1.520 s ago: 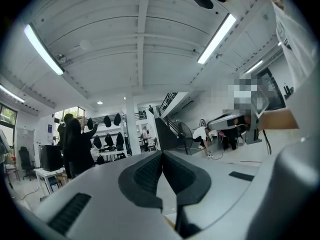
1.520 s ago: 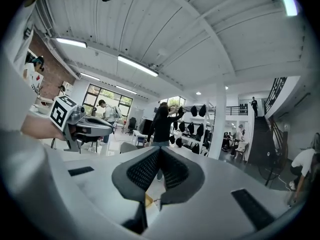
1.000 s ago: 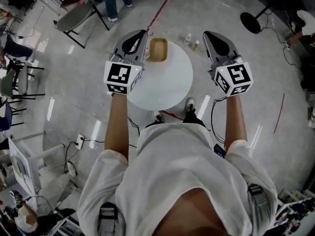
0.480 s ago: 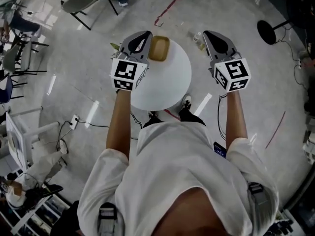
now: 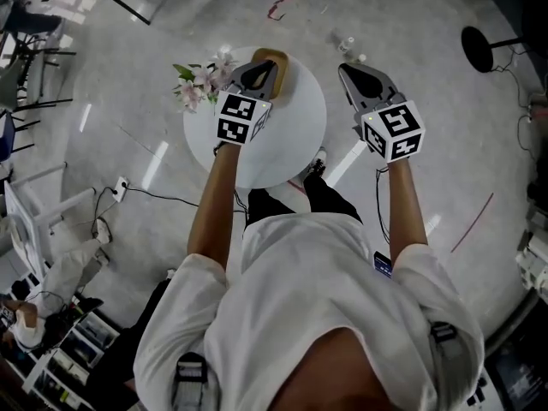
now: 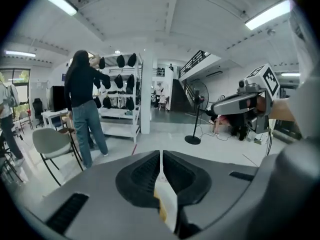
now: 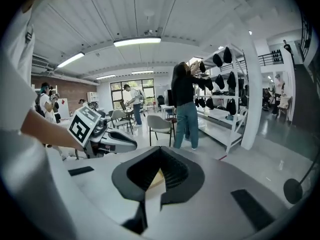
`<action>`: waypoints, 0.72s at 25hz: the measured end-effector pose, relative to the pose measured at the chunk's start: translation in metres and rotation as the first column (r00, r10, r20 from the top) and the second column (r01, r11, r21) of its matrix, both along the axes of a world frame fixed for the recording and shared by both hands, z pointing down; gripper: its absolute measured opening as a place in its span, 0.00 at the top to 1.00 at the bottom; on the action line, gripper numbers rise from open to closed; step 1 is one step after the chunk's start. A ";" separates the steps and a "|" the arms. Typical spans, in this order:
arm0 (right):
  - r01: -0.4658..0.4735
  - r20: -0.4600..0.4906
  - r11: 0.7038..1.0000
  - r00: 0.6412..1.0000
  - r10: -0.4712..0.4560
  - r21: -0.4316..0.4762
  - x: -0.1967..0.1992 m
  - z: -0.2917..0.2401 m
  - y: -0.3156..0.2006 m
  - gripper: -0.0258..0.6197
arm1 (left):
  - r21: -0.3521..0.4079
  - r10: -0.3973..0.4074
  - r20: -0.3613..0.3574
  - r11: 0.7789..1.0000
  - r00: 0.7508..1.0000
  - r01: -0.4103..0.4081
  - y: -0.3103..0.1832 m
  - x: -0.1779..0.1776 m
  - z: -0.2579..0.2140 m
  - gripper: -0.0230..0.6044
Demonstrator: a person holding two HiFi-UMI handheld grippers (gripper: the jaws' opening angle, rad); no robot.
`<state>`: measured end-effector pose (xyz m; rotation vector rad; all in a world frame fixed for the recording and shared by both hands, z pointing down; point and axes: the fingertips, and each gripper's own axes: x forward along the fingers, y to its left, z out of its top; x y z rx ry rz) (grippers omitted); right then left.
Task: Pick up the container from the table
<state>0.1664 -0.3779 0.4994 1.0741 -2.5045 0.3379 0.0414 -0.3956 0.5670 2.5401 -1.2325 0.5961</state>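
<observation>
A tan, shallow container (image 5: 276, 61) sits at the far edge of a round white table (image 5: 291, 131). My left gripper (image 5: 259, 69) hangs over the table with its tips against the container's left side as seen from above; its jaws are shut with nothing held. In the left gripper view (image 6: 161, 156) a sliver of tan container (image 6: 161, 206) shows below the shut jaws. My right gripper (image 5: 348, 73) is off the table's right edge, over the floor, also shut and empty (image 7: 160, 151). A bit of the tan container (image 7: 157, 179) shows behind its jaws.
A bunch of pale pink flowers (image 5: 201, 80) lies at the table's far left edge. Small bottles (image 5: 347, 41) stand on the floor beyond the table. A person in dark clothes (image 6: 85, 109) stands by a grey chair (image 6: 52, 141) and a white rack (image 6: 120, 99).
Both grippers have come down toward the table. The left one now reaches the container's side, the right one has drawn nearer to the table's right edge. The flowers have come into view.
</observation>
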 end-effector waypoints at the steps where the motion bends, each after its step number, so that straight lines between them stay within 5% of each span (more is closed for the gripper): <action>1: 0.001 -0.009 1.000 1.000 -0.001 -0.012 0.003 0.010 -0.003 0.94 | -0.030 0.003 0.002 1.000 1.000 -0.003 -0.003 0.004 0.016 0.93; 7: 0.021 -0.018 0.996 1.000 -0.023 -0.091 0.017 0.057 -0.017 0.94 | -0.193 0.010 0.056 0.981 0.998 0.001 -0.012 0.021 0.104 0.85; 18: 0.057 -0.023 0.980 0.998 -0.062 -0.189 0.027 0.119 -0.025 0.94 | -0.430 0.025 0.183 0.901 0.983 0.057 -0.014 0.021 0.225 0.76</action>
